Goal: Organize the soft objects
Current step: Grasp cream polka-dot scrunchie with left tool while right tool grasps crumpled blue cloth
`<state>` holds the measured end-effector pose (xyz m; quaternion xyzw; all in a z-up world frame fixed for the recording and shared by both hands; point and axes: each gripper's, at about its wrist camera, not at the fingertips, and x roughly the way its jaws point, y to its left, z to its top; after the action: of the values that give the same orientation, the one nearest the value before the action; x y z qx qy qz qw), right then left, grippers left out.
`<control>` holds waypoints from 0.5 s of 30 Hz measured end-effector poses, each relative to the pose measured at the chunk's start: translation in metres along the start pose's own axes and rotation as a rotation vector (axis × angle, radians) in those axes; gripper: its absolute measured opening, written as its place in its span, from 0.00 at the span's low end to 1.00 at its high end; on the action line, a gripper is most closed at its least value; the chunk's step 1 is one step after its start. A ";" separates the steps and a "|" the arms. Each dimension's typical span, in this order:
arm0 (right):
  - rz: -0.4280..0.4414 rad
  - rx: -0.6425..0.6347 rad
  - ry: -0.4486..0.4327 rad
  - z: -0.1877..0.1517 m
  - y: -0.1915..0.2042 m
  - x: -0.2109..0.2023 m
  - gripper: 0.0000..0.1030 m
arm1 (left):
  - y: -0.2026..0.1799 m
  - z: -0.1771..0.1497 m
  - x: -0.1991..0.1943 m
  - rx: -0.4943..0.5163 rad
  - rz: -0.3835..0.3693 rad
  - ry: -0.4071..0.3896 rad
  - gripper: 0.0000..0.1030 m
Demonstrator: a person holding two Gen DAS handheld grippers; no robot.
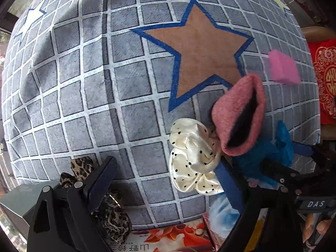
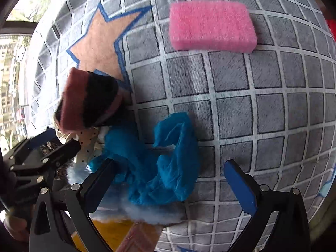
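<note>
We see our left gripper (image 1: pixel 168 187) at the bottom of the left wrist view with its jaws spread wide and holding nothing; the cream polka-dot scrunchie (image 1: pixel 194 157) lies between its fingers on the grey checked cloth (image 1: pixel 84 84) that covers the bench. A leopard-print scrunchie (image 1: pixel 109 214) sits at the lower left, partly under the left finger. A pink and black felt pouch (image 1: pixel 239 115) stands just right of centre, mouth open, leaning over the cream scrunchie; we cannot tell what its dark interior holds. A blue cloth (image 1: pixel 258 161) lies bunched just below it, against its base. In the right wrist view our right gripper (image 2: pixel 176 187) is also open and empty, its left finger resting against the blue cloth (image 2: pixel 159 163), its right finger over bare cloth. The pink sponge (image 2: pixel 212 26) lies alone at the upper right of that view, well apart from the pile. A pale blue fluffy item (image 2: pixel 147 212) shows at the bottom, under the blue cloth.
</note>
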<state>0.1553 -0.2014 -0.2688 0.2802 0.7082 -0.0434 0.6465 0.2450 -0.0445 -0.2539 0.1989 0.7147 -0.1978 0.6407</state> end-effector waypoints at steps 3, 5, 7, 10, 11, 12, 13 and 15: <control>-0.087 -0.052 -0.015 -0.003 -0.001 0.003 1.00 | 0.008 0.005 -0.004 -0.007 0.094 -0.035 0.96; -0.133 -0.063 -0.030 -0.005 -0.008 0.002 1.00 | 0.017 0.009 -0.009 -0.014 0.138 -0.058 0.96; -0.169 -0.033 -0.050 -0.005 -0.028 -0.005 1.00 | 0.027 0.010 -0.014 -0.040 0.106 -0.059 0.96; -0.189 0.068 -0.073 -0.004 -0.069 -0.017 1.00 | 0.033 0.006 -0.024 -0.050 0.038 -0.081 0.96; -0.160 0.100 -0.082 -0.005 -0.080 -0.022 1.00 | 0.032 0.005 -0.025 -0.043 0.023 -0.086 0.96; -0.108 0.136 -0.094 -0.007 -0.090 -0.028 1.00 | 0.030 0.004 -0.026 -0.036 0.011 -0.088 0.96; -0.062 0.158 -0.109 -0.009 -0.096 -0.033 1.00 | 0.028 0.003 -0.026 -0.030 0.001 -0.087 0.96; -0.003 0.161 -0.142 -0.015 -0.099 -0.042 1.00 | 0.025 0.003 -0.021 -0.026 -0.001 -0.078 0.96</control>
<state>0.0978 -0.2925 -0.2569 0.3264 0.6554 -0.1206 0.6704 0.2634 -0.0259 -0.2336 0.1822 0.6916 -0.1966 0.6707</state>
